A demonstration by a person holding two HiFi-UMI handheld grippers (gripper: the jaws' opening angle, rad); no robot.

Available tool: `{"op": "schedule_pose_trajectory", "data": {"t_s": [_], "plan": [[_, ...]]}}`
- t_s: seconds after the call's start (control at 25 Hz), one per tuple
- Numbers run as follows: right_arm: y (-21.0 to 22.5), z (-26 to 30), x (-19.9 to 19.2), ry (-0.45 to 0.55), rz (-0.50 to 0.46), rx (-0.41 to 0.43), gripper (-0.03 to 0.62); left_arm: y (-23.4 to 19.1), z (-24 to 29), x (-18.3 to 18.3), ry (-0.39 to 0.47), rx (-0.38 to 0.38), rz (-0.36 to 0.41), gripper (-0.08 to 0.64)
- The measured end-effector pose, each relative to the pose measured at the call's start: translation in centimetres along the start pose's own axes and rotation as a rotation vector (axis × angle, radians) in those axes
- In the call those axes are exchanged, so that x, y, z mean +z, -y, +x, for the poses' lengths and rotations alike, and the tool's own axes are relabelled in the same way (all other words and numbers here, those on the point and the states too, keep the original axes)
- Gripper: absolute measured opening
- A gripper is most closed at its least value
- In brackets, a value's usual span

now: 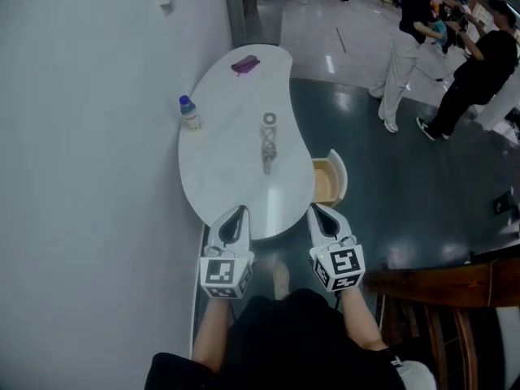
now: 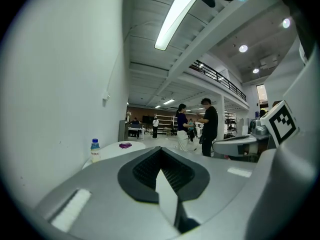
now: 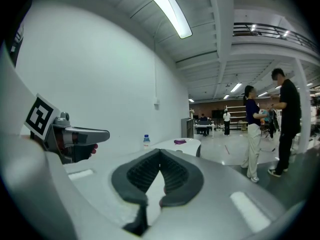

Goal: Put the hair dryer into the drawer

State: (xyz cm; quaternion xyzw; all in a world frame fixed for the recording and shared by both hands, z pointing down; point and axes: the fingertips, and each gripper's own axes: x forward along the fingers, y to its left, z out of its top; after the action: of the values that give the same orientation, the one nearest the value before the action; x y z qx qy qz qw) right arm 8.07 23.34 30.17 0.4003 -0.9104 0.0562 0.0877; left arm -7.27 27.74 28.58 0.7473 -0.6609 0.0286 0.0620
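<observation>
A pale grey hair dryer [image 1: 268, 143] with a ring-shaped head lies in the middle of the white curved table [image 1: 223, 165]. At the table's right side a wooden drawer [image 1: 328, 182] stands pulled open. My left gripper [image 1: 240, 210] [image 2: 160, 149] and right gripper [image 1: 315, 208] [image 3: 159, 151] hover side by side at the table's near edge, well short of the hair dryer. Both point roughly level toward the far end. Each is shut with nothing between its pads.
A small bottle [image 1: 190, 114] [image 2: 95, 150] [image 3: 146, 141] with a blue cap stands at the table's left edge near the wall. A purple item [image 1: 245, 64] [image 3: 179, 142] lies at the far end. Two people [image 1: 404, 47] stand at the upper right. A wooden chair [image 1: 455, 295] is at my right.
</observation>
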Motion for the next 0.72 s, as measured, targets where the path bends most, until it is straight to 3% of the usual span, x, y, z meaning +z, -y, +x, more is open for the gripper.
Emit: {"op": "schedule_pose_trajectory", "data": {"t_s": [0.48,0.72], "plan": [[3.9,7.4,1.1,-0.015,0.006,0.064,0.002,-2.9,7.1,-0.2,-0.031,0.065,-0.01,0.006],[4.9,10.7,0.3,-0.043,0.032,0.067,0.002,-4.5,9.9,-0.3,-0.053,0.059,-0.003,0.006]]}}
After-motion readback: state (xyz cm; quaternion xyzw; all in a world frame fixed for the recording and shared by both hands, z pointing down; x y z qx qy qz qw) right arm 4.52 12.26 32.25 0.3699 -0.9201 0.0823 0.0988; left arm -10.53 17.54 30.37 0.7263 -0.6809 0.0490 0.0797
